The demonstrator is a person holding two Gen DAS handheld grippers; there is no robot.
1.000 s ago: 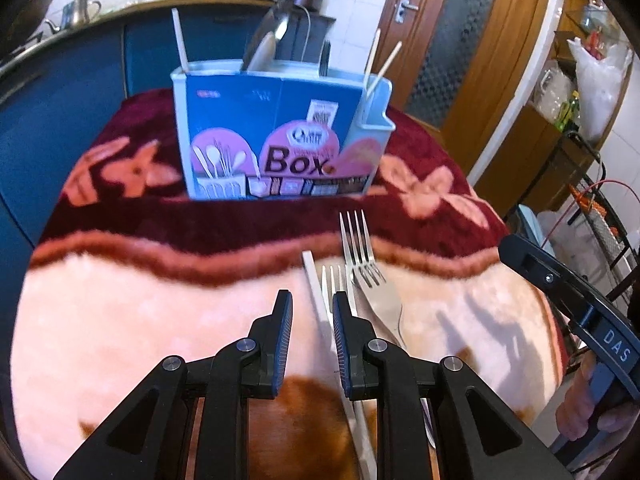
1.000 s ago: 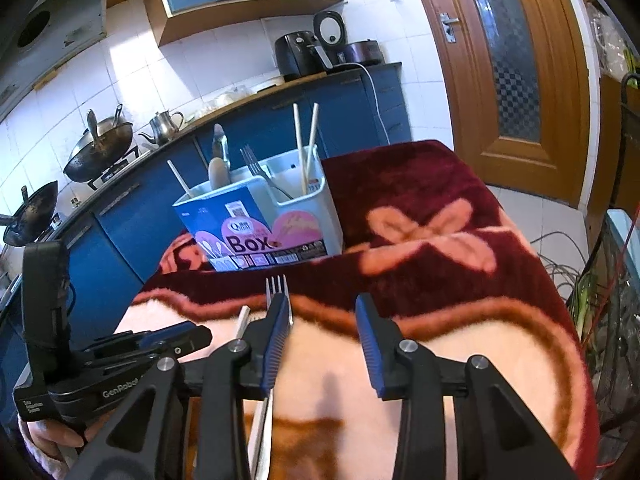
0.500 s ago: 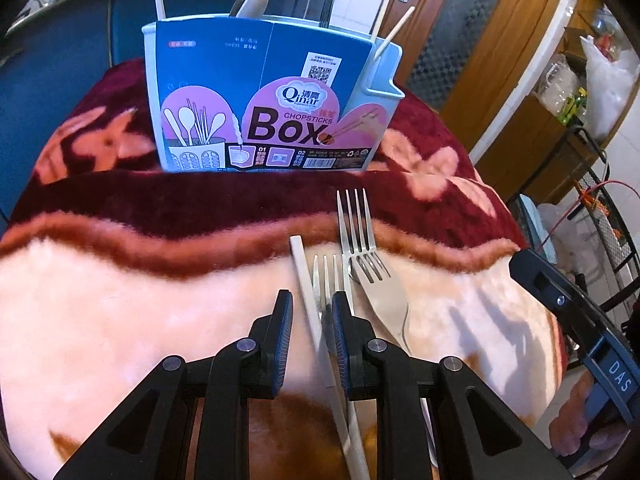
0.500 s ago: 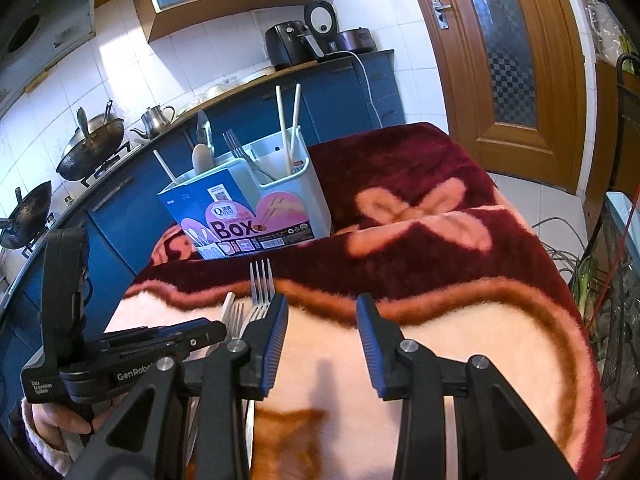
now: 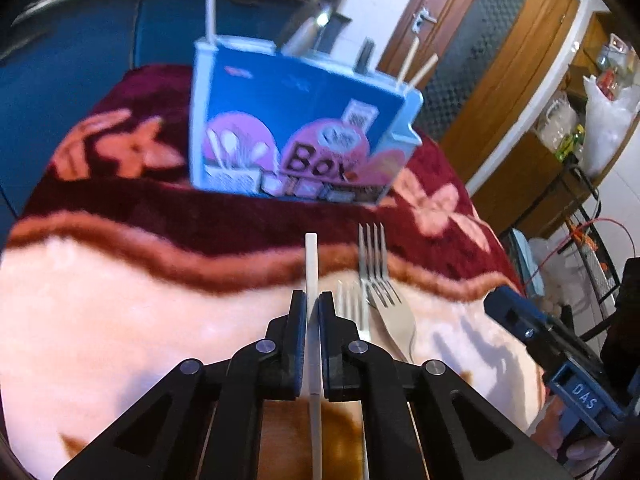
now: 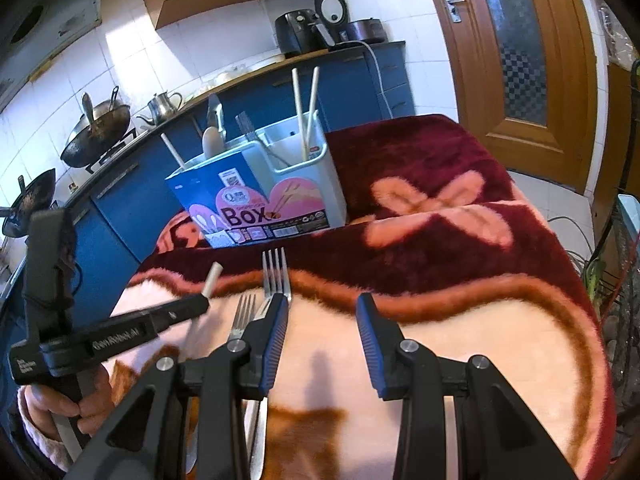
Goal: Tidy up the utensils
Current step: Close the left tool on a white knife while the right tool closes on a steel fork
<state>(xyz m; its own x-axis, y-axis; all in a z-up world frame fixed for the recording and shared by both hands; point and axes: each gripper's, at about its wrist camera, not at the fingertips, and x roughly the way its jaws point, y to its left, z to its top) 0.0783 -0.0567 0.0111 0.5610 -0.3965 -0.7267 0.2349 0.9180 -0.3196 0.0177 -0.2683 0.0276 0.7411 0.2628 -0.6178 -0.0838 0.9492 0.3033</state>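
My left gripper (image 5: 312,300) is shut on a white chopstick (image 5: 311,264) that points toward the blue utensil box (image 5: 296,128); the stick's tip (image 6: 212,276) looks raised off the blanket. Three forks (image 5: 374,256) lie just right of it on the pink blanket. The box (image 6: 256,204) holds chopsticks (image 6: 304,112), a spoon and a fork in separate compartments. My right gripper (image 6: 322,312) is open and empty above the blanket, with the forks (image 6: 275,272) by its left finger.
The table is covered by a pink and maroon flowered blanket (image 6: 440,240). Blue kitchen cabinets (image 6: 360,76) and a counter with woks stand behind. A wooden door (image 6: 516,60) is at the right. A wire rack (image 5: 592,248) stands beside the table's right edge.
My left gripper shifted left from the forks, closed on the white chopstick and tilted. The right gripper stayed open and drew slightly back.
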